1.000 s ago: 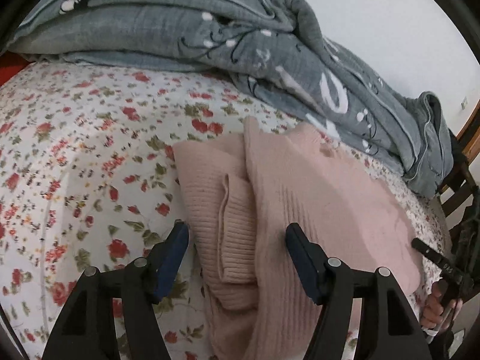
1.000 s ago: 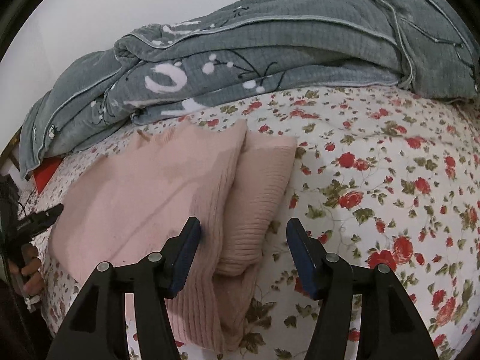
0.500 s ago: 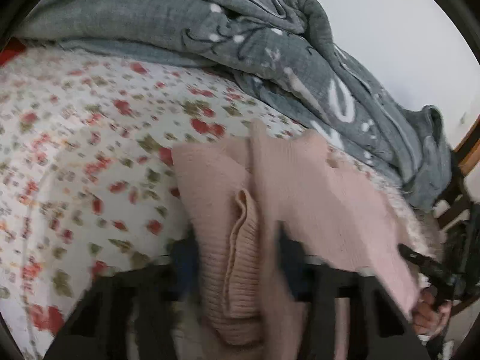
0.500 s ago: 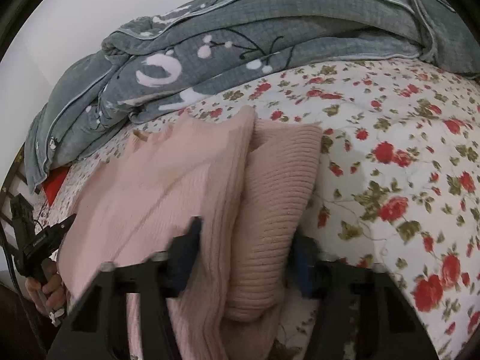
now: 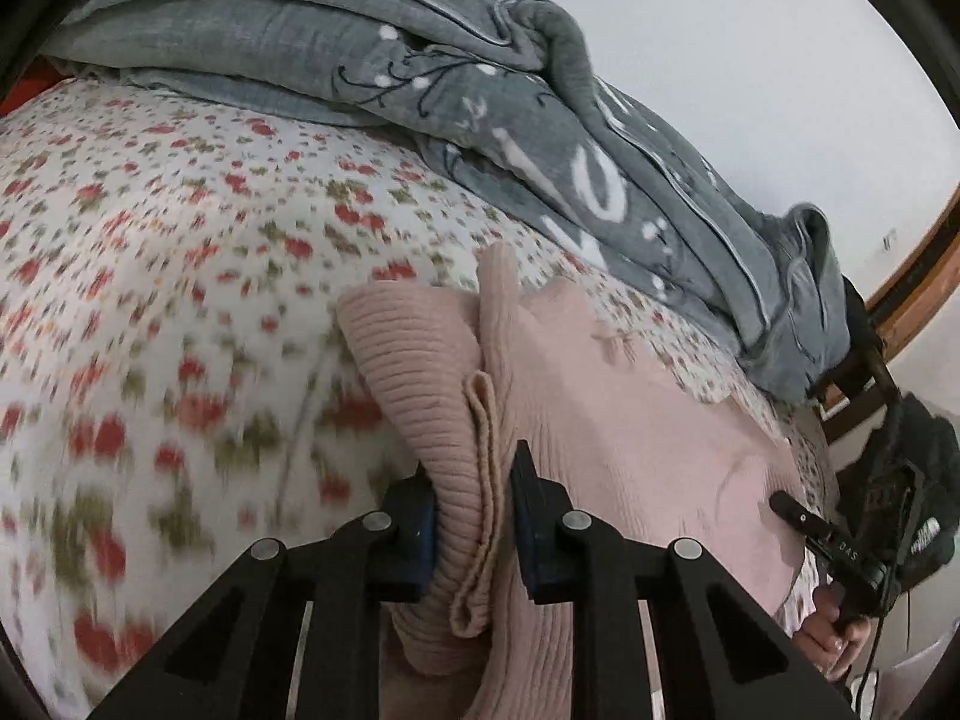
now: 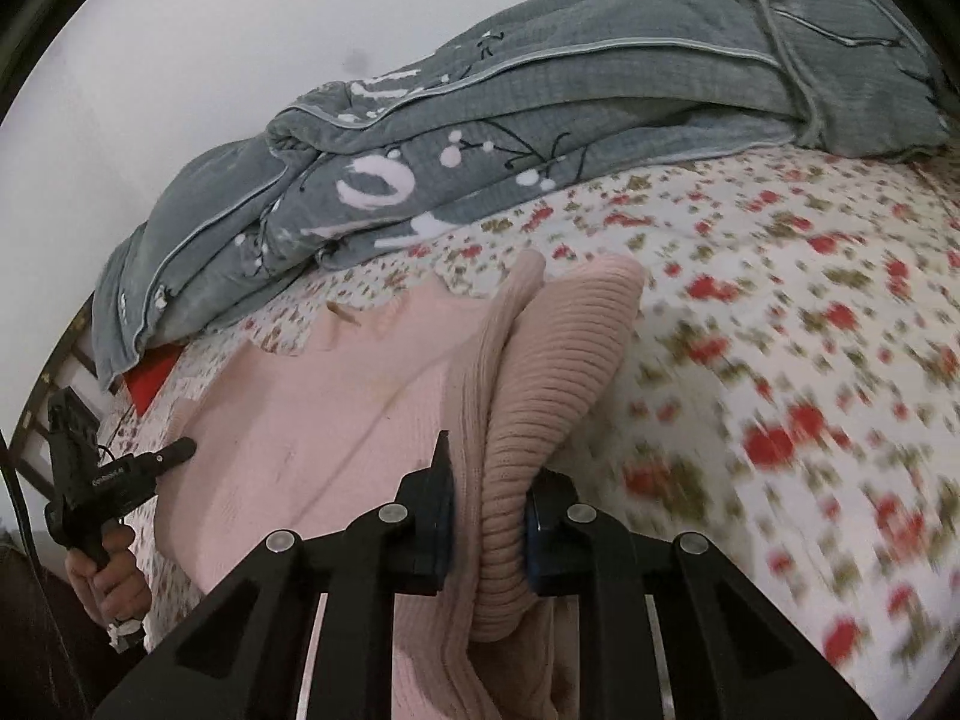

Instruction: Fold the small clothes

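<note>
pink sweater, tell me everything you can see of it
The pink sweater is a soft knit, smooth on the body and ribbed along its folded sleeve and hem. It lies partly folded on the floral bedsheet, just in front of the grey quilt. The left hand-held gripper and the right hand-held gripper each pinch a bunched ribbed fold near its front edge.

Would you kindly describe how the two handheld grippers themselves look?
Both the left gripper and the right gripper have matte black angular frames with triangular cut-outs, round silver pivot bolts and dark blue pads on the fingers. No sleeves show.
</note>
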Motion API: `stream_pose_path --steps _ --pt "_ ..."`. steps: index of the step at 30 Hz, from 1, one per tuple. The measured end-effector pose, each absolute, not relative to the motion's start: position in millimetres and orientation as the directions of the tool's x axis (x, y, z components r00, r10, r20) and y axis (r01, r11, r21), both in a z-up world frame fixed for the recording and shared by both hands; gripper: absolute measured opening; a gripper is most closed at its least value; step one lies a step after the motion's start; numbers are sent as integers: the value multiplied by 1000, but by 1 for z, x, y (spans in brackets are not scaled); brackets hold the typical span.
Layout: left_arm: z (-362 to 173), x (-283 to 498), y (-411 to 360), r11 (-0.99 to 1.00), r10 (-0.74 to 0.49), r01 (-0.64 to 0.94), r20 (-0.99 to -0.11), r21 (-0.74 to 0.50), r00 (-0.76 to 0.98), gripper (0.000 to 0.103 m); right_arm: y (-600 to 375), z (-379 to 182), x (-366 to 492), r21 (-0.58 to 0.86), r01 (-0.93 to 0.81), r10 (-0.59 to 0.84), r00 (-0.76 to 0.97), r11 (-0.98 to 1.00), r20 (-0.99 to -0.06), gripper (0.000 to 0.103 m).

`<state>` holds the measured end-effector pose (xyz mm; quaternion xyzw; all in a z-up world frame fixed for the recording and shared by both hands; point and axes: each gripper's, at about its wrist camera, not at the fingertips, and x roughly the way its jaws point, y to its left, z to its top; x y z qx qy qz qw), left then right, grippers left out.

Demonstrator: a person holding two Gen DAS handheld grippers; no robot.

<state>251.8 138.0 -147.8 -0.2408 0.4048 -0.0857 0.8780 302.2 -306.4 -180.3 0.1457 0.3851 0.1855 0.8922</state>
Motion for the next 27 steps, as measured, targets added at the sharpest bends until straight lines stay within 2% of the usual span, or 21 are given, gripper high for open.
stream_pose_path --steps 6,9,10,11,14,17,22,27 --pt "-158 200 133 864 -354 -49 -673 -502 650 22 -321 -184 251 376 -230 432 629 898 -647 20" --pt "-164 196 132 875 -324 -65 -678 -481 660 25 -318 -192 243 316 -184 357 644 931 -677 31" --pt "-165 196 131 875 -320 -68 -680 -478 660 26 -315 -193 243 268 -161 307 649 950 -696 40" --pt "-166 196 131 876 -320 -69 -681 -478 659 27 -313 -193 241 221 -140 257 656 965 -710 43" --pt "-169 200 128 893 -308 -62 -705 -447 639 41 -314 -179 220 178 -81 182 712 981 -678 44" --pt "-176 203 126 889 -317 -61 -707 -453 632 47 -299 -156 190 155 -51 136 779 987 -612 44" --pt "-181 203 127 880 -336 -48 -689 -473 642 51 -234 -152 164 95 -193 212 784 977 -583 43" --pt "-183 201 127 886 -340 -12 -668 -463 662 53 -169 -183 160 34 -285 243 743 958 -624 42"
